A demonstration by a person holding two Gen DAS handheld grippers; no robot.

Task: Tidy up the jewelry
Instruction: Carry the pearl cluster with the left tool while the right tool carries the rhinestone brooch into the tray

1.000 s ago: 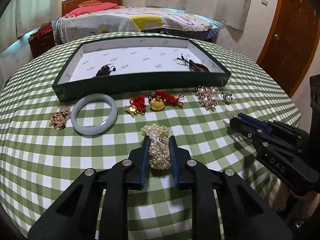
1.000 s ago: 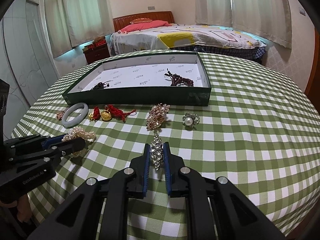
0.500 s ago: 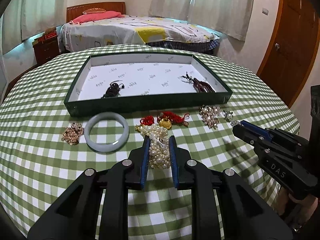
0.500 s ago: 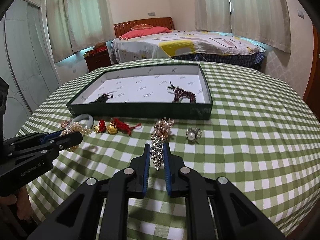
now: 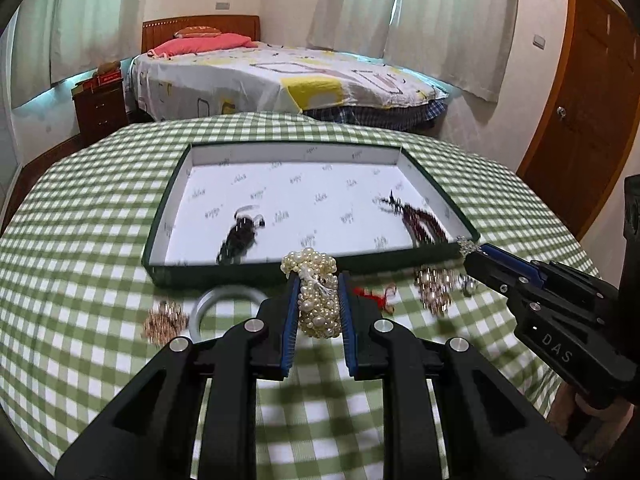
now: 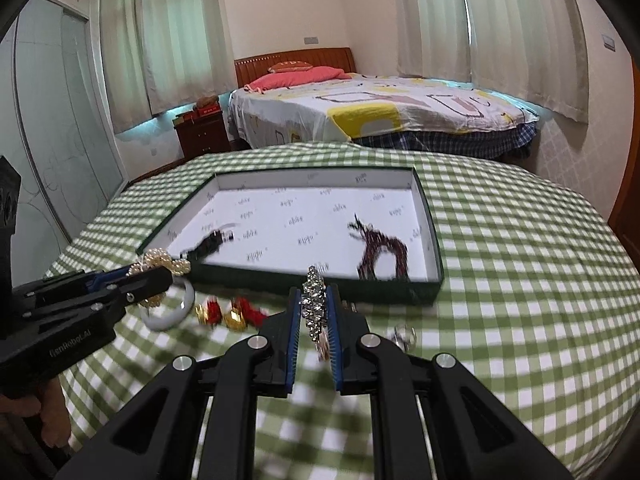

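While your left tongs (image 5: 319, 300) are pinching the pearl bracelet (image 5: 316, 292) lengthwise toward the tray (image 5: 248, 274), your right tongs (image 6: 315, 312) are gripping a rhinestone brooch (image 6: 316, 304) likewise.

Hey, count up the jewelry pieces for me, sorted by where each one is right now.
In the tray: 2
Held in a hand-held gripper: 2, the pearl bracelet and the rhinestone piece
On the tablecloth: 6
Total: 10

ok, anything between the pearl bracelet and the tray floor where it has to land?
Only the tray's near wall, which the pearl bracelet in the left hand-held gripper must clear. Beyond it, bare floor lies between the black piece and dark red beads.
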